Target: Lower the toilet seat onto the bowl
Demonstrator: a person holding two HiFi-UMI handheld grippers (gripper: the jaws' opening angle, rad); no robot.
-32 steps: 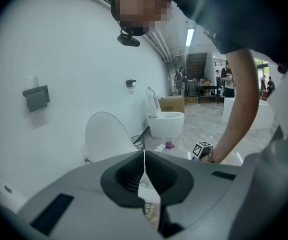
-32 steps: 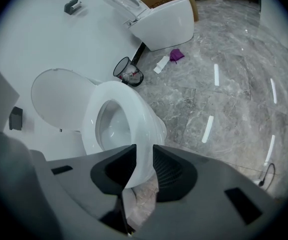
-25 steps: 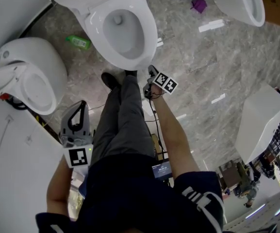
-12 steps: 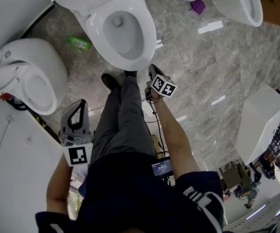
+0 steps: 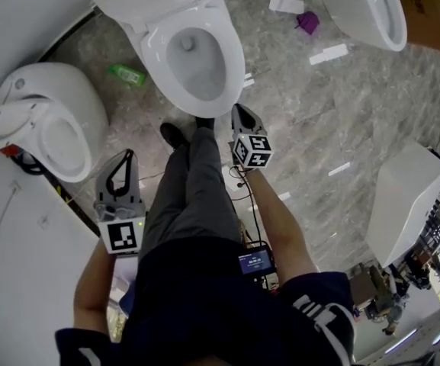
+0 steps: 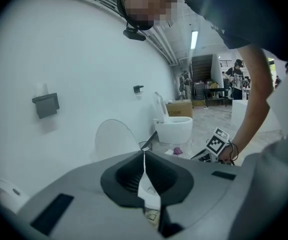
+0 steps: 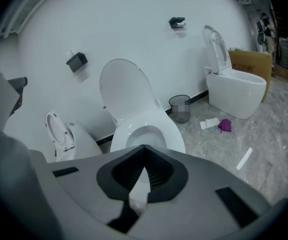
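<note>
white toilet seat [image 5: 232, 65] is lying flat on the bowl [image 5: 193, 56] in the head view, at 12 o'clock from the person's shoes [image 5: 175, 133], and the lid [image 7: 125, 91] is standing upright behind it. the right gripper [image 5: 241, 113] is hanging just beside the front edge of the bowl, at about 5 o'clock from it and not touching it; its jaws are pressing together with nothing between them. the left gripper [image 5: 130, 155] is waiting well apart at 7 o'clock from the bowl, and its jaws are also meeting, empty. a green bottle [image 5: 126, 73] is lying on the grey marble floor [image 5: 319, 105] at 9 o'clock from the bowl.
</note>
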